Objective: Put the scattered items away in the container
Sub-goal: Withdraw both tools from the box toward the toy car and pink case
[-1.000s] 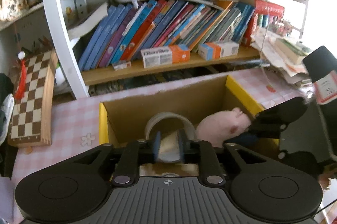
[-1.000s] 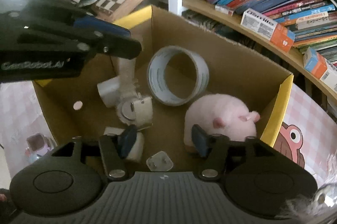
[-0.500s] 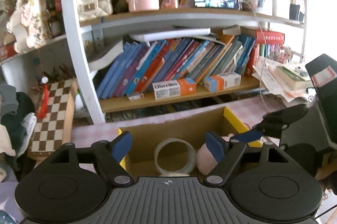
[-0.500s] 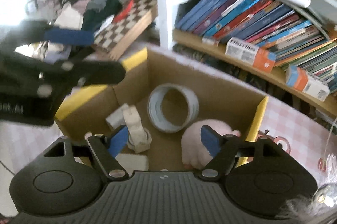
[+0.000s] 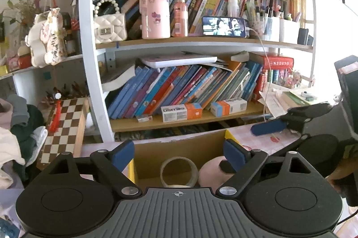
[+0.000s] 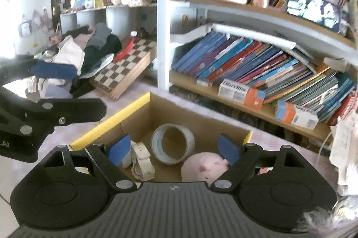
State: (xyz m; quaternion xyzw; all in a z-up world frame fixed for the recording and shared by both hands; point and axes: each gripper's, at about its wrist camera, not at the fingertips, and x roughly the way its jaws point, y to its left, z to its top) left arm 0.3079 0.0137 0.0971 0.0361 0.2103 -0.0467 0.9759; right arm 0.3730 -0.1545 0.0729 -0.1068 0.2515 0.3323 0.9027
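Note:
A cardboard box with yellow edges point(image 6: 134, 104) point(image 5: 179, 148) stands on the pink checked table. Inside lie a tape roll point(image 6: 172, 142) point(image 5: 179, 170), a pink plush toy point(image 6: 201, 167) point(image 5: 210, 172) and a white watch point(image 6: 142, 158). My left gripper point(image 5: 179, 154) is open and empty, raised above the box's near side. My right gripper point(image 6: 171, 148) is open and empty, also raised above the box. Each gripper shows at the edge of the other's view: the right one in the left wrist view point(image 5: 288, 123), the left one in the right wrist view point(image 6: 56, 85).
A bookshelf point(image 5: 179, 90) full of books and small cartons stands right behind the box. A chessboard point(image 5: 64, 123) leans at the left beside a heap of clothes point(image 6: 85, 52). Papers point(image 5: 286, 99) pile up at the right.
Both grippers have lifted up and back from inside the box. The left gripper opened from shut on a white item and left it in the box. The right gripper opened wider.

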